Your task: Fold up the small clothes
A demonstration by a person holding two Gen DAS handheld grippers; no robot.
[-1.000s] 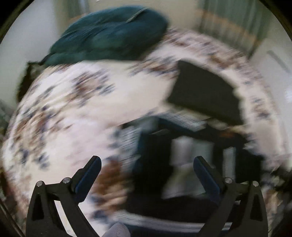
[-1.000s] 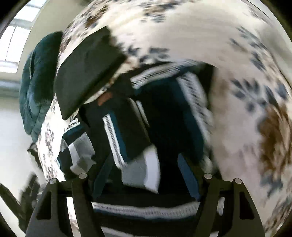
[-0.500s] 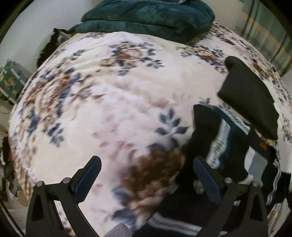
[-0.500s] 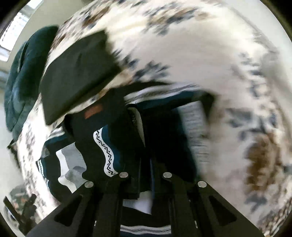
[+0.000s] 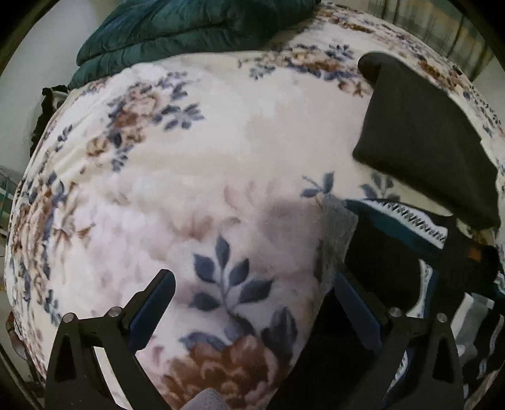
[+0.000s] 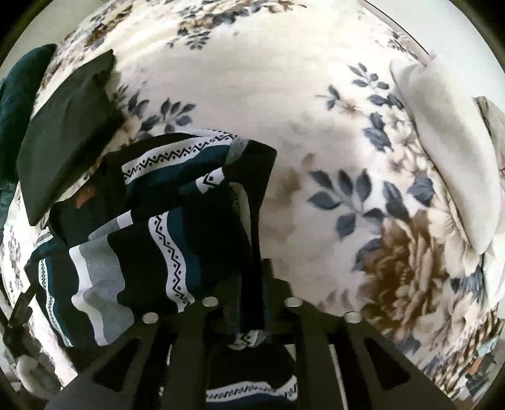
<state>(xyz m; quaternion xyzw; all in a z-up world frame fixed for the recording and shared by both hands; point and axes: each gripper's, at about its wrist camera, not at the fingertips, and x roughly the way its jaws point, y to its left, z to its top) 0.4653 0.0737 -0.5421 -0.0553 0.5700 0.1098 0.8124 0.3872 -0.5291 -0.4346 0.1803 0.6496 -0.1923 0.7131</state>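
A small dark garment (image 6: 176,202) with teal, grey and white zigzag bands lies crumpled on the floral blanket (image 6: 284,79). My right gripper (image 6: 254,274) points down, and a black fold of that garment's right edge sits pinched between its fingers. Its jaws are opening slightly, with the fabric still between them. In the left wrist view the same garment (image 5: 378,252) lies at the lower right. My left gripper (image 5: 252,280) is open over bare blanket (image 5: 189,157). Its right finger (image 5: 353,302) sits at the garment's left edge, and nothing is between the fingers.
A folded black cloth (image 5: 419,132) lies just beyond the garment, also at the left (image 6: 63,132) in the right wrist view. A teal duvet (image 5: 189,28) is heaped at the bed's far end. A white cushion (image 6: 448,151) lies at the right.
My right gripper went from wide open to closed on the garment's fold and pulled it rightward. My left gripper came down closer to the blanket, toward the garment's left edge.
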